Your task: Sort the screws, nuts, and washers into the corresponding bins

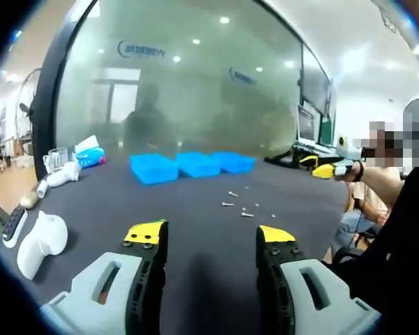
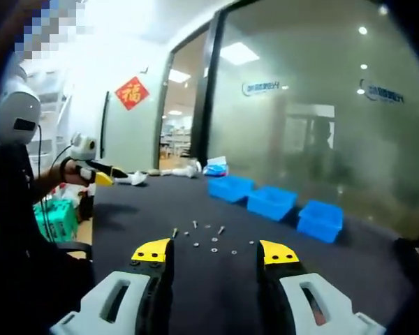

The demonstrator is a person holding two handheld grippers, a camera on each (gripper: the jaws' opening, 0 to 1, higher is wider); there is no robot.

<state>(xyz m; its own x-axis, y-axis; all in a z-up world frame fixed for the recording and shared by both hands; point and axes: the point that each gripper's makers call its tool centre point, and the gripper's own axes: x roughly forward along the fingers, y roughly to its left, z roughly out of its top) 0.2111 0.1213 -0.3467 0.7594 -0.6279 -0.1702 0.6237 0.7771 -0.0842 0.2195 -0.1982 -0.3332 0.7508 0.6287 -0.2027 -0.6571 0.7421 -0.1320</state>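
Setting: a dark surface (image 1: 195,209) in an office, with a frosted glass wall behind it.
Left hand-held gripper (image 1: 207,236): released, jaws spread wide with yellow tips, holding nothing, poised above the near part of the surface.
Right hand-held gripper (image 2: 214,251): also released and empty, jaws wide apart. In the left gripper view it shows at the right edge (image 1: 326,169), raised in a person's hand.
Hardware: a loose scatter of small screws, nuts and washers (image 1: 241,204) lies on the surface, beyond the left gripper and slightly to its right. In the right gripper view the same scatter (image 2: 208,237) sits just past the jaw tips, the pieces near one another but mostly apart.
Bins: three blue bins (image 1: 192,165) stand in a row at the far side, well apart from the hardware. In the right gripper view they (image 2: 274,202) run off to the right.
Other items: a white curved object (image 1: 38,241) near left, and white and blue items (image 1: 77,164) at far left.
Handling, as a judgement: the pieces look like metal, so light, stiff, smooth and likely to slip or roll. Screws are best pinched across the shank. Nuts and washers lie flat, so they need a low, careful pinch across their edges.
Progress, as a judgement: sorting seems not yet begun. Whether the bins hold anything cannot be told.
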